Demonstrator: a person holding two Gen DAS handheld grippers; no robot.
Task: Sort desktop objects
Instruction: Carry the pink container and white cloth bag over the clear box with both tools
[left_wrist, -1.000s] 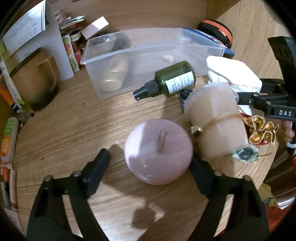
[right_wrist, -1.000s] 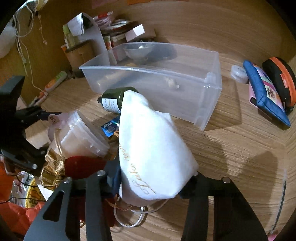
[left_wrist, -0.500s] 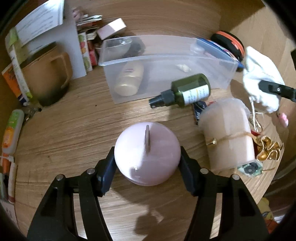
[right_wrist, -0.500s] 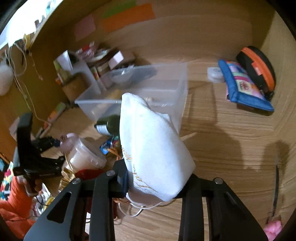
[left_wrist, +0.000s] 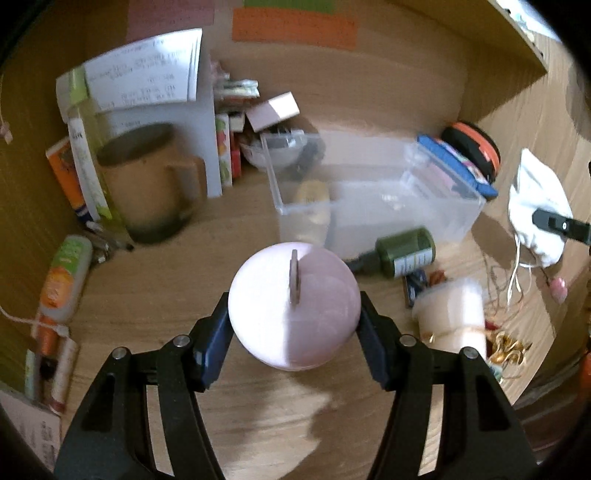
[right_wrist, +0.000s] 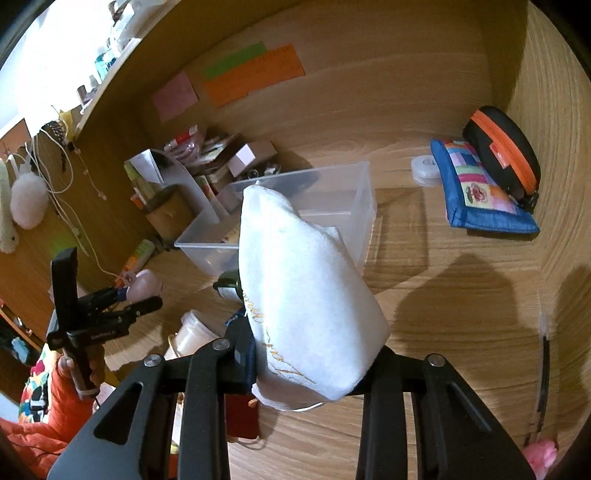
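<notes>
My left gripper (left_wrist: 293, 345) is shut on a round pink case (left_wrist: 293, 304) and holds it above the desk; it also shows in the right wrist view (right_wrist: 144, 290). My right gripper (right_wrist: 314, 365) is shut on a white drawstring pouch (right_wrist: 303, 295) and holds it in the air; the pouch shows at the right of the left wrist view (left_wrist: 535, 218). A clear plastic bin (left_wrist: 373, 206) stands behind, with a cream bottle (left_wrist: 314, 199) inside. A green spray bottle (left_wrist: 400, 253) lies in front of the bin.
A lidded plastic cup (left_wrist: 450, 317) with gold ribbon (left_wrist: 508, 350) stands at the right. A brown mug (left_wrist: 147, 188), papers and boxes fill the back left. A blue pouch (right_wrist: 480, 188) and a black-orange case (right_wrist: 506, 151) lie at the back right. A tube (left_wrist: 64, 280) lies left.
My left gripper closed on the pink case and lifted it off the desk. My right gripper raised the white pouch higher and away from the clutter.
</notes>
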